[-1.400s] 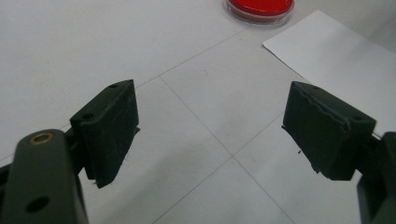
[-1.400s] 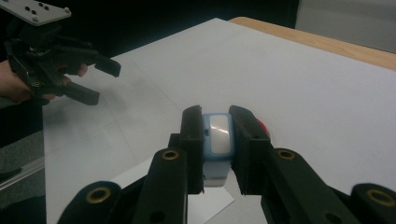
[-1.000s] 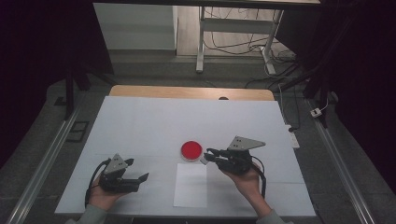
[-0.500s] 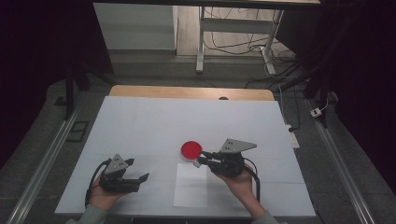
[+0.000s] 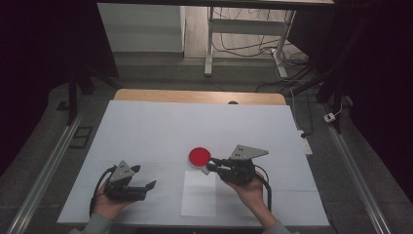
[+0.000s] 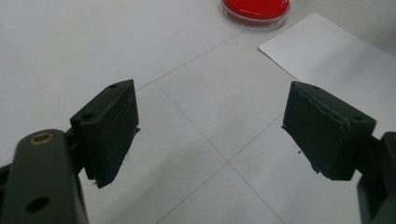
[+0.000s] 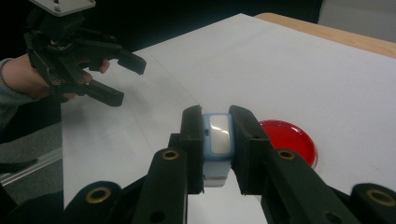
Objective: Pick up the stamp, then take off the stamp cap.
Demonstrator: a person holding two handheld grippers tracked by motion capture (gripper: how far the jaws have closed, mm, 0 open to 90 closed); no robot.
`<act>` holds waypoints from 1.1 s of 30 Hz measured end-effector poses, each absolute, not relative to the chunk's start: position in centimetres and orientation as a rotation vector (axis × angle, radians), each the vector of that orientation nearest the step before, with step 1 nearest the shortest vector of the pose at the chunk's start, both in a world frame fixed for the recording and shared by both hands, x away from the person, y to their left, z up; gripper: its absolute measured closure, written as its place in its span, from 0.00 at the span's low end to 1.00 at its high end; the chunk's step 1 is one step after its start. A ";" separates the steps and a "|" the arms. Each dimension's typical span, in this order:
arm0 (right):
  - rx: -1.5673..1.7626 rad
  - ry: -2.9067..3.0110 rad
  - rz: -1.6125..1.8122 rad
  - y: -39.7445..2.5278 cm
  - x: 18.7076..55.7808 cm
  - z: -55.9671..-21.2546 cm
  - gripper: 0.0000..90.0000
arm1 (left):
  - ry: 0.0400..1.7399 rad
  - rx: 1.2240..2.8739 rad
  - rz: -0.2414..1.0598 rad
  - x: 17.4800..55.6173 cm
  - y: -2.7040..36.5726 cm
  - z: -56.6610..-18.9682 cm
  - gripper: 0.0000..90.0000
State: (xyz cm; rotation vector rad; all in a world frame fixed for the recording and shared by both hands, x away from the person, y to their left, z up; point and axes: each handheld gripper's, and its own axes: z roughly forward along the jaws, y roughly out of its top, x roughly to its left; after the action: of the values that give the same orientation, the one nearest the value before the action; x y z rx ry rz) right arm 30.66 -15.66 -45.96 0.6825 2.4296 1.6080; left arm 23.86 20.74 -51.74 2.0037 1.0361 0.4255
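Pale blue plastic with a grey-white face sits clamped between the two black jaws of the right gripper (image 7: 218, 140): a small blue block (image 7: 218, 142), squeezed on both sides and lifted clear of the white table cover (image 5: 156, 126). In the high view the right gripper (image 5: 210, 165) is near the middle of the table, with its tips just at the 4 o'clock edge of the red dish (image 5: 199, 156). The dish rests flat on the cover. A white sheet of paper (image 5: 199, 193) lies at 6 o'clock from the dish, near the front edge. The left gripper (image 5: 146, 181) is held low at about 8 o'clock from the dish, well apart from it, its jaws spread wide with nothing between them.
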 end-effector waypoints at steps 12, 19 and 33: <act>0.686 2.422 1.603 -15.9 30.7 -45.9 0.83 | 0.998 2.009 0.439 24.0 19.7 -51.1 0.21; 0.692 2.412 1.609 -16.0 30.7 -45.8 0.83 | 0.971 2.012 0.447 24.2 18.5 -50.6 0.21; 0.688 2.407 1.612 -16.0 30.7 -45.6 0.83 | 0.919 2.027 0.435 25.0 16.0 -50.1 0.22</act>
State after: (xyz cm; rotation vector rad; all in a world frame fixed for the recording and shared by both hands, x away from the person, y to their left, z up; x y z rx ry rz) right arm 30.67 -16.03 -45.65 0.6878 2.4073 1.6121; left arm 25.04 16.03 -50.06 2.0275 0.9191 0.4355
